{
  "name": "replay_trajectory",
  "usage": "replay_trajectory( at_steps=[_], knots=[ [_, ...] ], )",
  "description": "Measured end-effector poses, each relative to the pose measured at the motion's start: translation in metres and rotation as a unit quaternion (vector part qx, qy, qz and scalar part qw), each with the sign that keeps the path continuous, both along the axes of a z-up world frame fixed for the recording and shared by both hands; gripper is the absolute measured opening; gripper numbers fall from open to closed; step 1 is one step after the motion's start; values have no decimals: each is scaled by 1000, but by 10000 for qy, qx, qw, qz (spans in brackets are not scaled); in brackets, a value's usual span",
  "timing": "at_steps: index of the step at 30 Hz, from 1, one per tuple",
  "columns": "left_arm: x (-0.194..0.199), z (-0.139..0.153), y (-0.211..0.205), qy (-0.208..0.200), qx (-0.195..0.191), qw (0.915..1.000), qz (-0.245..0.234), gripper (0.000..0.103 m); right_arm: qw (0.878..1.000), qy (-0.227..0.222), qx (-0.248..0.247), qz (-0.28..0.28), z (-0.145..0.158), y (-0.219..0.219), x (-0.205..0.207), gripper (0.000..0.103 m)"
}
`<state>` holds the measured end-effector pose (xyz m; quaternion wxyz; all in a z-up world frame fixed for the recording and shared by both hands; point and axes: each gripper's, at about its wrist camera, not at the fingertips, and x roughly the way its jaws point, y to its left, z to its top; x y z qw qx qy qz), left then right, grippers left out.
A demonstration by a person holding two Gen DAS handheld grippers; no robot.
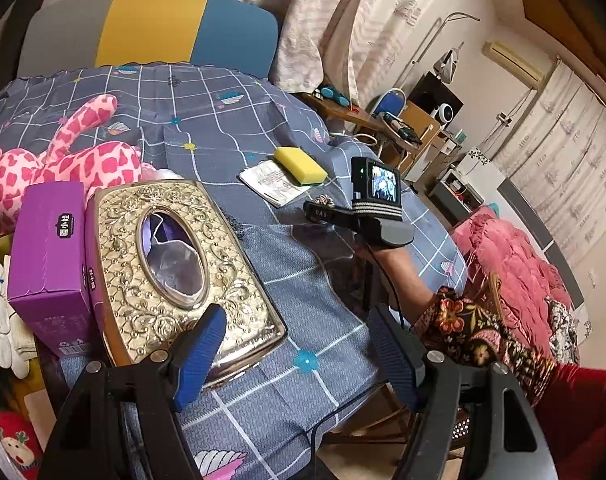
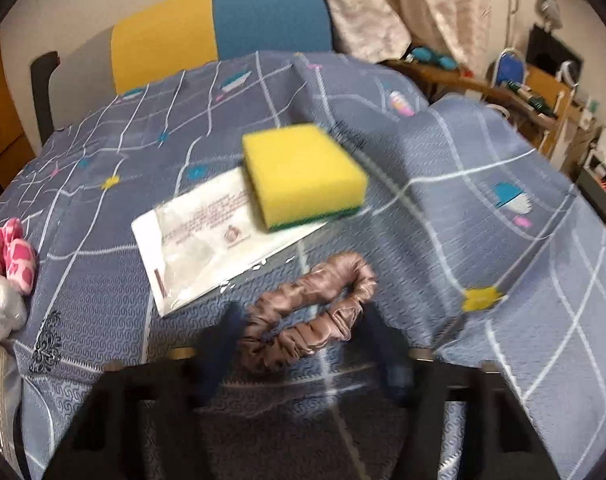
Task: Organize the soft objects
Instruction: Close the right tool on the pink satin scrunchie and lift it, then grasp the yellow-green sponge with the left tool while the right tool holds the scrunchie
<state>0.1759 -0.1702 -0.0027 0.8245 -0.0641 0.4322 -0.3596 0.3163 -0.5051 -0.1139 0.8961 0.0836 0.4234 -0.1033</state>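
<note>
While my left gripper hangs wide and empty, my right gripper straddles the scrunchie, fingers spread apart.

Gold embossed tissue box touching purple carton; tablecloth.

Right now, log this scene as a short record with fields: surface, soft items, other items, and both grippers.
surface: table under a blue-grey grid-patterned cloth
soft items: mauve satin scrunchie; yellow sponge with green base, resting partly on a white plastic packet; pink spotted plush giraffe
other items: ornate gold tissue box; purple carton beside it
left gripper: open, empty, above the tissue box's near corner
right gripper: open, straddling the scrunchie, view blurred
</note>
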Motion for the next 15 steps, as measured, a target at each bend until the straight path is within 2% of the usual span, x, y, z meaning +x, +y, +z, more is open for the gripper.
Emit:
replay_trajectory(
  at_steps=[1,2,3,5,15],
  knots=[
    [1,0,-1,12,1,10000,11,74,10000,-27,21,3,0,0,-1,45],
    [3,0,-3,27,8,10000,15,74,9999,-84,51,23,0,-1,-2,35],
    [5,1,-5,34,-3,10000,17,74,9999,-133,95,54,0,-1,-3,29],
    [10,6,-10,-12,-13,10000,34,74,9995,-257,147,52,1,-4,-7,25],
    [41,39,-63,-104,-80,9999,-28,74,9940,-931,524,-223,9,-19,-28,24]
  ],
)
